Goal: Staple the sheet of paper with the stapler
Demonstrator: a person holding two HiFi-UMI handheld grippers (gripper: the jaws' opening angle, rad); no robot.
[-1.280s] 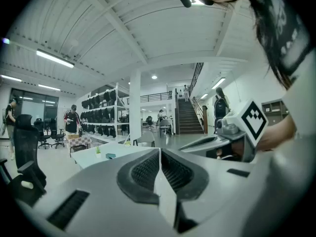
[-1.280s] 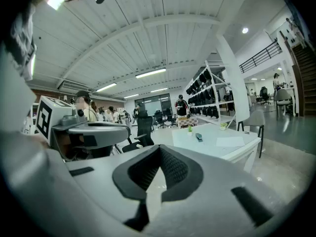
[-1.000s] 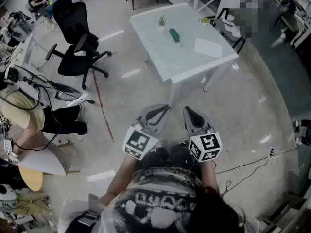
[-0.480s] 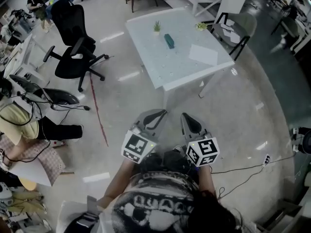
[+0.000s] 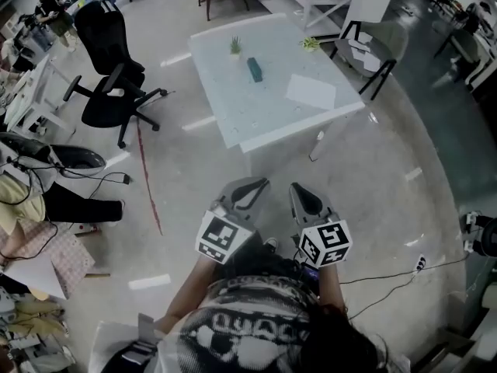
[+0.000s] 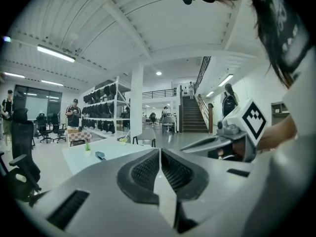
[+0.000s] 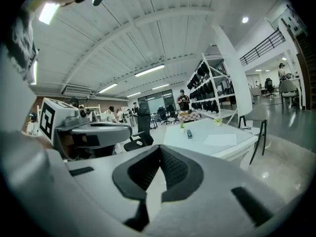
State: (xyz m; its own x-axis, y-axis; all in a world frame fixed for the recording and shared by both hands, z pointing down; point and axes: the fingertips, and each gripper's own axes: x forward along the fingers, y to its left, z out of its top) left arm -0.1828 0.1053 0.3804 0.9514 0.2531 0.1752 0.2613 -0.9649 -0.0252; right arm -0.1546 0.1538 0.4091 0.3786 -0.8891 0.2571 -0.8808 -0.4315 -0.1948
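The sheet of paper (image 5: 311, 92) lies flat near the right edge of the white counter (image 5: 256, 116), apart from the teal stapler (image 5: 254, 69), which sits toward the far side near 1 small potted plant (image 5: 234, 47). A black office chair (image 5: 109, 80) stands left of it on the glossy floor (image 5: 388, 185). The left gripper (image 5: 258, 185) and right gripper (image 5: 300, 189) are both closed and empty, well short of the counter.

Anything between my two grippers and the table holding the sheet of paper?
No. In the head view, only bare floor separates the left gripper and right gripper from the table, where the sheet of paper lies.
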